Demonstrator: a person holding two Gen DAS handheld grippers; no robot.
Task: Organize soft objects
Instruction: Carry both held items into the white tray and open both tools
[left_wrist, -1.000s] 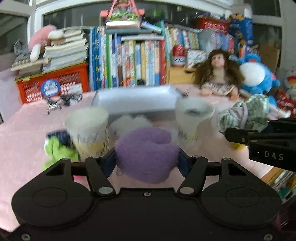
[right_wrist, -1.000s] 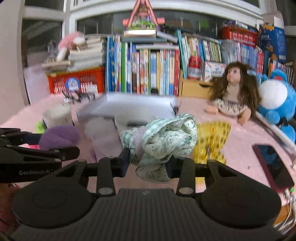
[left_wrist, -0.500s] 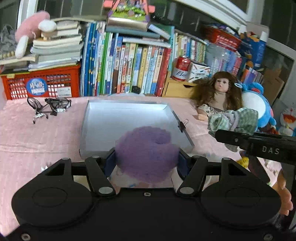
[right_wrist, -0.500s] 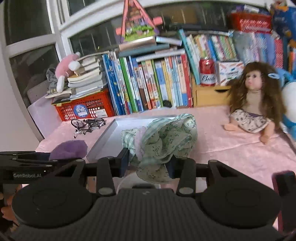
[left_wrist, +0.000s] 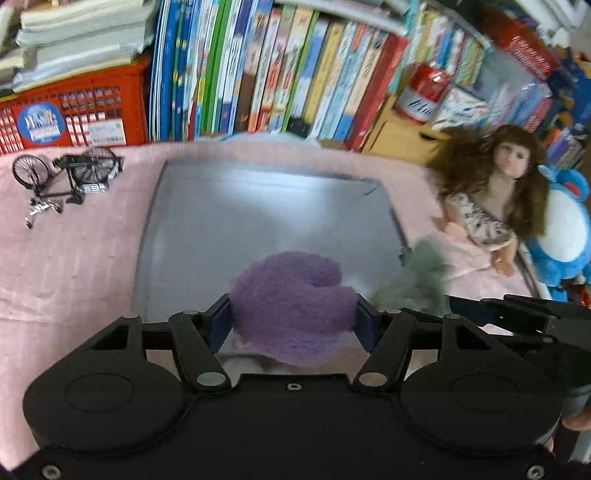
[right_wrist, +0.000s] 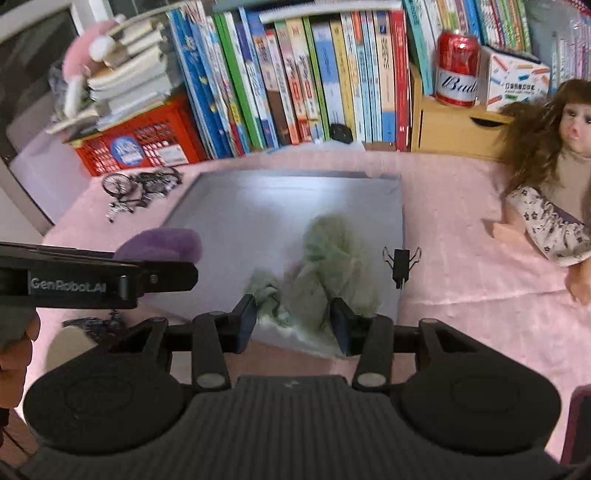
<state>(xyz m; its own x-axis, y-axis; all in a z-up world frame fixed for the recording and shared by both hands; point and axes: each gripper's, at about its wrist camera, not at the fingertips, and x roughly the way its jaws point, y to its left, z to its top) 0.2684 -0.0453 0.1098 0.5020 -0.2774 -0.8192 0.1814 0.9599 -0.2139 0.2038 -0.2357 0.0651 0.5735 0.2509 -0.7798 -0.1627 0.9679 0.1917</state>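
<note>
My left gripper (left_wrist: 291, 325) is shut on a purple fuzzy soft piece (left_wrist: 291, 295) and holds it over the near edge of the grey tray (left_wrist: 221, 206). It also shows in the right wrist view (right_wrist: 162, 243). My right gripper (right_wrist: 293, 321) is shut on a green checked cloth (right_wrist: 332, 258), blurred by motion, which hangs over the tray (right_wrist: 258, 206) near its right front part. In the left wrist view the cloth (left_wrist: 417, 280) shows at the tray's right edge.
A toy bicycle (left_wrist: 62, 177) stands left of the tray, a black binder clip (right_wrist: 400, 264) at its right edge. A doll (left_wrist: 495, 199) and blue plush (left_wrist: 569, 236) lie to the right. Books (left_wrist: 280, 74) and a red crate (left_wrist: 74, 110) line the back.
Both grippers have moved forward and tilted down over the tray, each still holding its soft piece. The green cloth now hangs lower, close to the tray.
</note>
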